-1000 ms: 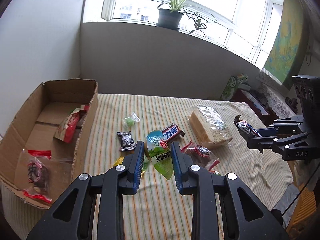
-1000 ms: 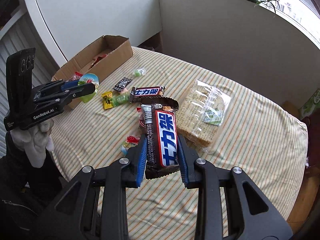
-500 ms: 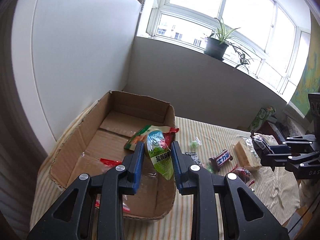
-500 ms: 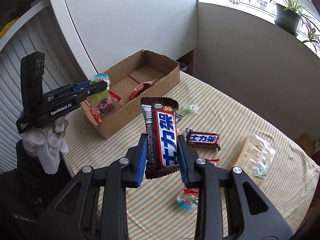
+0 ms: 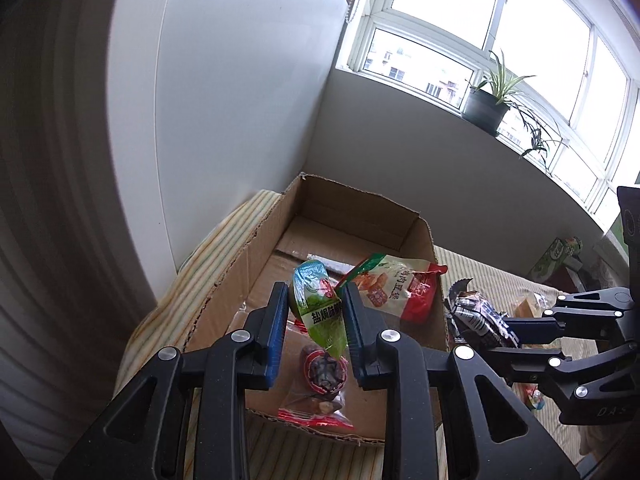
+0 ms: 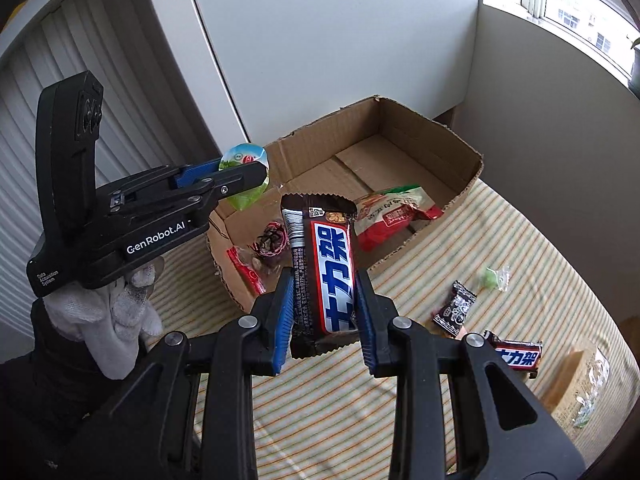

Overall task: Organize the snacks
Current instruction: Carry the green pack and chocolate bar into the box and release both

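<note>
Two grippers, each loaded: nearest, the right gripper [image 6: 323,312] clamped on an upright chocolate bar [image 6: 322,268], long axis pointing up and away toward the cardboard box [image 6: 460,196], with bare striped cloth [image 6: 320,412] underneath and the box's near wall just ahead. Further left, the left gripper [image 5: 316,320] pinched shut on a green jelly cup [image 5: 318,304], already above the box interior, over a clear bag of dark snacks [image 5: 320,376] and beside a red-and-green packet [image 5: 394,286], so probably first to drop. Farther right on the cloth, loose: a small black candy [image 6: 456,308], a second bar [image 6: 516,356], a green sweet [image 6: 494,278].
</note>
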The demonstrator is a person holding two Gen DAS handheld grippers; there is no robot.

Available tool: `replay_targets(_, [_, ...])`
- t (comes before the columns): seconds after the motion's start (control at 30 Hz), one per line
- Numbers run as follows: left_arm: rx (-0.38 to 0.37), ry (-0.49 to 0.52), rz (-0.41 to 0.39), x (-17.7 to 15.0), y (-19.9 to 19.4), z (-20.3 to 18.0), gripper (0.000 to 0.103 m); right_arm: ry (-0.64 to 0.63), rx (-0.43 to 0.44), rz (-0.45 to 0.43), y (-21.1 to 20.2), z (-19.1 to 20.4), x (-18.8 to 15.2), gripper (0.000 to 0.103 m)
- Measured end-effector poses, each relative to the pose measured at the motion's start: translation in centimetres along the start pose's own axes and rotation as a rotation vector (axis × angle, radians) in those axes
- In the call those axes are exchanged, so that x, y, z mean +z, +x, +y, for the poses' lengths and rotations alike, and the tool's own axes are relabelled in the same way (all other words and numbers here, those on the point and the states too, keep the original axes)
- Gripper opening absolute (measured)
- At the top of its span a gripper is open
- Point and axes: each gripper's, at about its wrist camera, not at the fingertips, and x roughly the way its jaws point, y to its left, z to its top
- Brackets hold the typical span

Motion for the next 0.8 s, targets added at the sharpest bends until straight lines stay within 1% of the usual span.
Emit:
replay_targets(0.13, [0.017,0.0,-0.004,0.1,-0.1,0.4,0.027,-0.013,0.005,0.012,1.0,0.4,0.4,0.031])
replay_targets(0.2, [0.018,-0.002,-0.011,0.2,-0.2,0.5,0.032,-0.013,-0.001,0.004,1.3,0.4,0.5,0.04])
replay_targets(0.27, [0.017,-0.004,-0.021,0.3,-0.4,0.5,0.049,-0.008,-0.011,-0.011,1.4,0.1,0.7,0.063])
replay_targets(0.3, [0.016,-0.003,-0.024,0.3,-0.5,0.5,0.051,-0.002,-0.009,-0.021,1.2,0.0,0.7,0.066])
replay_targets(0.4, [0.017,-0.004,-0.025,0.3,-0.5,0.6,0.051,0.029,0.006,-0.034,0.6,-0.8,0.5,0.068])
replay_targets(0.53, [0.003,-0.012,-0.03,0.4,-0.7,0.6,0.051,0.056,-0.006,-0.042,-0.2,-1.7,0.0,0.069])
replay_targets(0.63, [-0.015,-0.007,-0.033,0.4,-0.9,0.1,0.051,0.085,-0.033,-0.068,-1.3,-2.8,-0.7,0.078])
replay_targets(0.8, [-0.058,0.019,-0.033,0.2,-1.0,-1.6,0.051,0.135,-0.078,-0.098,-3.6,-5.0,-2.3,0.079])
